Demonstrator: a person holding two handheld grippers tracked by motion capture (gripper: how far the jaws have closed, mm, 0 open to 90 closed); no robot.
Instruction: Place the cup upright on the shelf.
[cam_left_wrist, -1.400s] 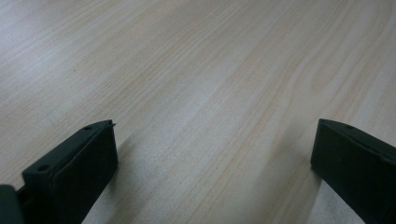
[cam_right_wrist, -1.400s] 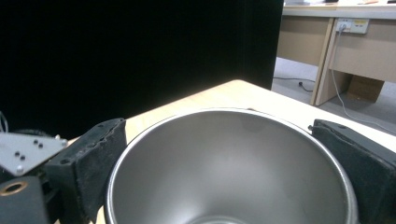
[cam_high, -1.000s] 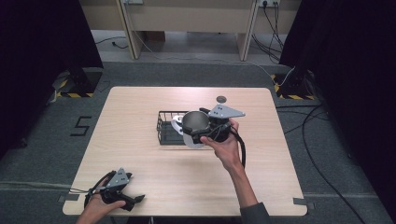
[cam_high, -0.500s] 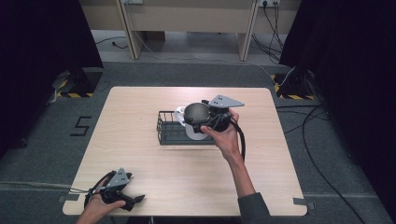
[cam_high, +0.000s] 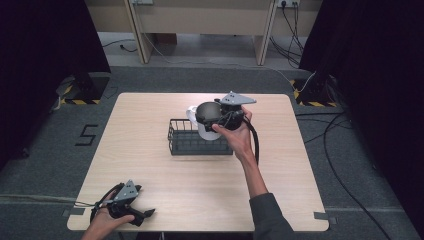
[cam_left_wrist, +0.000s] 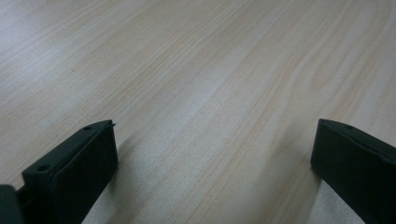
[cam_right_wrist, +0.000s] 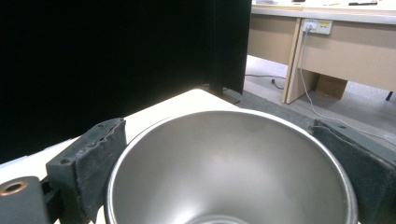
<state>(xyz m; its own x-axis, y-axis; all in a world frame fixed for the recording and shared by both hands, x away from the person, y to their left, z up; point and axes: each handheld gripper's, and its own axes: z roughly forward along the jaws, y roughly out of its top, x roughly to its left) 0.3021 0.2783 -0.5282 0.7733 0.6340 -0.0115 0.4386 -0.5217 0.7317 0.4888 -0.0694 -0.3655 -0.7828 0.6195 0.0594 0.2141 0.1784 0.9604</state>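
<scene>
High view: right hand-held gripper (cam_high: 220, 119) clamped on steel cup (cam_high: 206, 113), lifted since a second ago, now above wire basket (cam_high: 192, 144) beside white mug (cam_high: 193, 114). Left hand-held gripper (cam_high: 142, 216) idle on surface (cam_high: 150, 170).
Left gripper view: jaws wide apart, bare wood.
Right gripper view: cup (cam_right_wrist: 233, 168) squeezed between pads (cam_right_wrist: 93, 154). Likely mid-transfer.

We are reaching our right arm forward from the bottom edge, dark sleeve at the elbow, forearm bare, our right hand (cam_high: 235, 137) wrapping the black two-jaw right gripper with the grey three-cornered plate (cam_high: 220, 116) and holding it raised, jaws pressing on either side of what they are carrying. We are resting our left hand (cam_high: 102, 222) low at the near left, holding the black two-jaw left gripper (cam_high: 142, 216) with its jaws standing wide apart.
</scene>
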